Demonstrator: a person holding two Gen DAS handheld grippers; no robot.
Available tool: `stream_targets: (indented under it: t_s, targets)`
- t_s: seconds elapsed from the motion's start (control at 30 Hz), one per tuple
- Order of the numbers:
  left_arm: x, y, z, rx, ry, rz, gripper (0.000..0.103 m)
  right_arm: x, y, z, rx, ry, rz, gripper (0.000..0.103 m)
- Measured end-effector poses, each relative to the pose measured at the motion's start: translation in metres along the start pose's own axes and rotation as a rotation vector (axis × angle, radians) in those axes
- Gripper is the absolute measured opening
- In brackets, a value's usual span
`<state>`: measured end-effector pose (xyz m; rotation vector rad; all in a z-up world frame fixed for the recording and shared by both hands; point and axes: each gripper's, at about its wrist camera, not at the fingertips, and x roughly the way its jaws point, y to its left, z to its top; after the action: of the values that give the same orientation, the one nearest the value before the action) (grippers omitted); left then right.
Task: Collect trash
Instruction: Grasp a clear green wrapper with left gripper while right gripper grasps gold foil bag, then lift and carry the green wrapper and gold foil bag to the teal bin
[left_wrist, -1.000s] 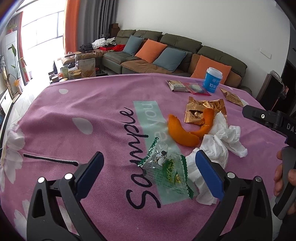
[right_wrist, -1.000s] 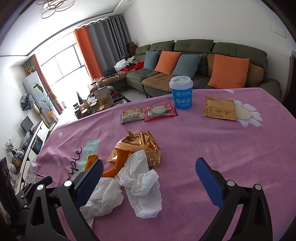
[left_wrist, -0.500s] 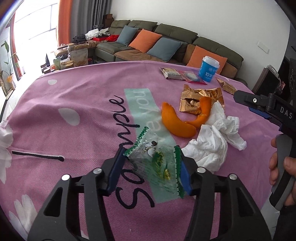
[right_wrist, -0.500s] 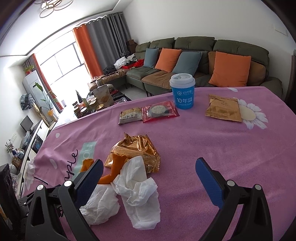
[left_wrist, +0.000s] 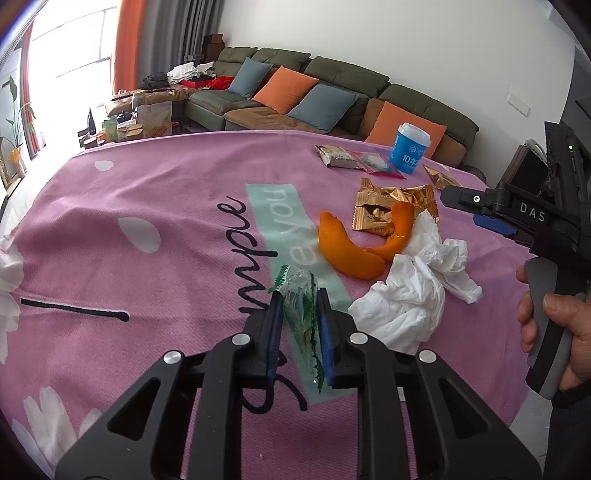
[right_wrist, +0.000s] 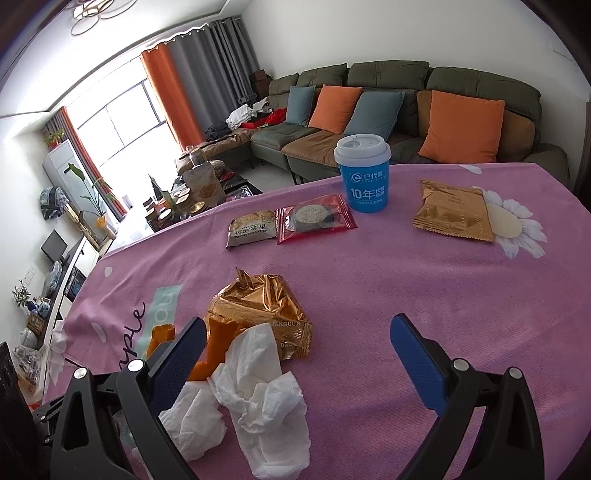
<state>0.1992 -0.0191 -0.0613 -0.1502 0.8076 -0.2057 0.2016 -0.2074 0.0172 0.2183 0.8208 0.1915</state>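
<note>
My left gripper (left_wrist: 298, 295) is shut on a clear green-printed wrapper (left_wrist: 301, 306), pinched upright between its blue pads on the pink tablecloth (left_wrist: 147, 192). To its right lie crumpled white tissues (left_wrist: 413, 295), orange peels (left_wrist: 347, 251) and a torn gold wrapper (left_wrist: 388, 210). My right gripper (right_wrist: 295, 336) is open and empty, hovering above the tissues (right_wrist: 258, 391), peel (right_wrist: 218, 343) and gold wrapper (right_wrist: 258, 306). It also shows at the right of the left wrist view (left_wrist: 491, 218).
At the far side stand a blue paper cup (right_wrist: 364, 171), a red snack pack (right_wrist: 314, 218), a beige snack pack (right_wrist: 251, 229) and a flat gold pack (right_wrist: 452, 214). A sofa (right_wrist: 406, 110) lies beyond the table edge.
My left gripper closed from wide open onto the clear green wrapper, crumpling it upright between the pads. My right gripper stayed open and moved slightly forward over the tissues.
</note>
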Motion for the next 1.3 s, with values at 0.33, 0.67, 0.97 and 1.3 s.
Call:
stream_targets:
  t_s: [0.33, 0.67, 0.97, 1.3]
  targets:
    - [-0.002, 0.000, 0.000, -0.007, -0.019, 0.005, 0.016, 0.031, -0.004, 0.015, -0.030, 0.071, -0.007, 0.069]
    - [-0.005, 0.001, -0.001, -0.015, -0.030, 0.000, 0.016, 0.049, -0.002, 0.019, -0.041, 0.124, 0.021, 0.027]
    - [-0.007, 0.000, -0.003, -0.008, -0.038, -0.002, 0.016, 0.037, 0.003, 0.021, -0.060, 0.076, 0.025, 0.001]
    - [-0.020, 0.002, 0.000, 0.001, -0.075, 0.014, 0.016, 0.010, 0.002, 0.033, -0.069, -0.025, -0.037, 0.001]
